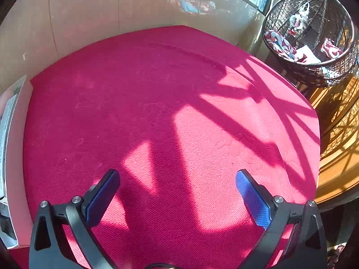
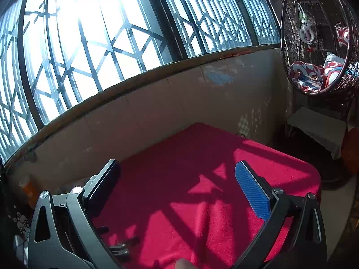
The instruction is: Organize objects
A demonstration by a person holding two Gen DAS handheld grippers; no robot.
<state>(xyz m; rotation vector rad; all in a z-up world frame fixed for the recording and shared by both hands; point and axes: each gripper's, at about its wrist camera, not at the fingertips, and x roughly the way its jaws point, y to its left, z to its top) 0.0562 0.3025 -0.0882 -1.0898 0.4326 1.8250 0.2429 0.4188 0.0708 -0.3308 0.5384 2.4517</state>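
At the far left of the left wrist view, a white printed box or carton (image 1: 10,157) sat at the edge of the bench, only partly in frame, and whether it was one of the things to organise could not be told. Moving right, the bench's bright red textured cloth (image 1: 157,112) lay bare under window shadows. The left claw (image 1: 177,192) hovered over it, spread wide, tilted steeply down, nothing between its blue pads. Further right, off the bench, a dark wicker hanging chair (image 1: 336,67) held red, white and blue patterned cushions. In the right wrist view, an orange translucent bottle (image 2: 28,189) stood low at the left by the wall, well apart from the claw. Near the lower left of the cloth (image 2: 202,201) lay some small dark hardware (image 2: 119,250), too unclear to name. The right claw (image 2: 177,183) was likewise spread and empty, aimed nearly level toward the grilled window (image 2: 112,33). By my read, no grasp had been made at this moment; whether sorting was pending or finished, the pictures couldn't settle.
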